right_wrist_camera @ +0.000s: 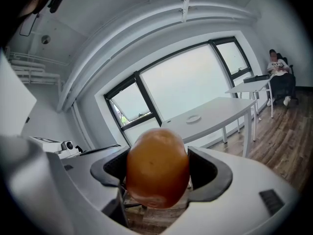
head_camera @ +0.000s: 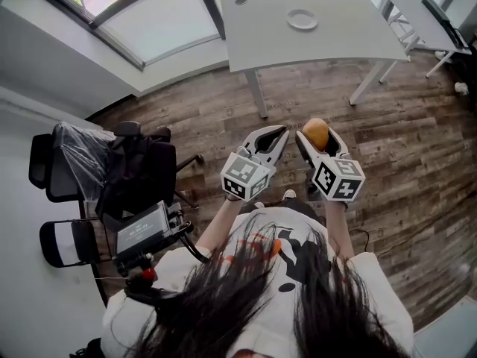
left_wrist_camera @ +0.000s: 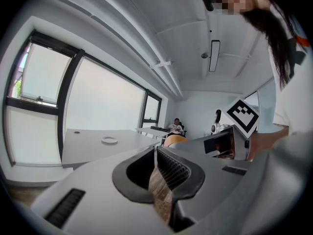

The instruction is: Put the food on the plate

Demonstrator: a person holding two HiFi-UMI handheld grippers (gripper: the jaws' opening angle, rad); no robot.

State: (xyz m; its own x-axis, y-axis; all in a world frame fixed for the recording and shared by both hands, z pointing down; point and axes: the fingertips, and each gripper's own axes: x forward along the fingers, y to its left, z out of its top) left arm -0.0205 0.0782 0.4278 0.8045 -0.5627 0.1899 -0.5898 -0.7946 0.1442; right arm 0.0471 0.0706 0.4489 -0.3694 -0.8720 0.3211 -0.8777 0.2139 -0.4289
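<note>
Down below in the head view: dark brown wood-plank floor (head_camera: 417, 125) filling most of the shot. Up top, standing on it, a big pale grey rectangular table (head_camera: 350, 39) on white legs, well apart from both grippers. Left of that, a large slanted window (head_camera: 149, 13) with dark frames. Over on the left side, a couple of black office chairs (head_camera: 56, 170), one looking draped in clear plastic, with a small black screen unit (head_camera: 141, 233) just beside them. Along the bottom edge, dark hair (head_camera: 223, 308) and a white printed shirt (head_camera: 380, 293), so basically looking down over the person doing this.

Lower middle, side by side, near each other but not touching: the left grey two-jaw gripper (head_camera: 282, 133) and the right grey two-jaw gripper (head_camera: 317, 143), each with a black-and-white marker cube (head_camera: 244, 176) at the back end. Left one: jaws pressed together at the tips, nothing pinched, just a sliver of floor peeking past the ribbed pads (left_wrist_camera: 171, 168) in the left gripper view. Right one: jaws clamped on a smooth round orange-brown fruit (head_camera: 316, 130), squeezing it from both sides, held up in the air over the floor and well apart from the table.

Way off on that tabletop, roughly in the middle: a small round white plate (head_camera: 302, 19). Same plate tiny in both gripper views too, on the table by the windows.
</note>
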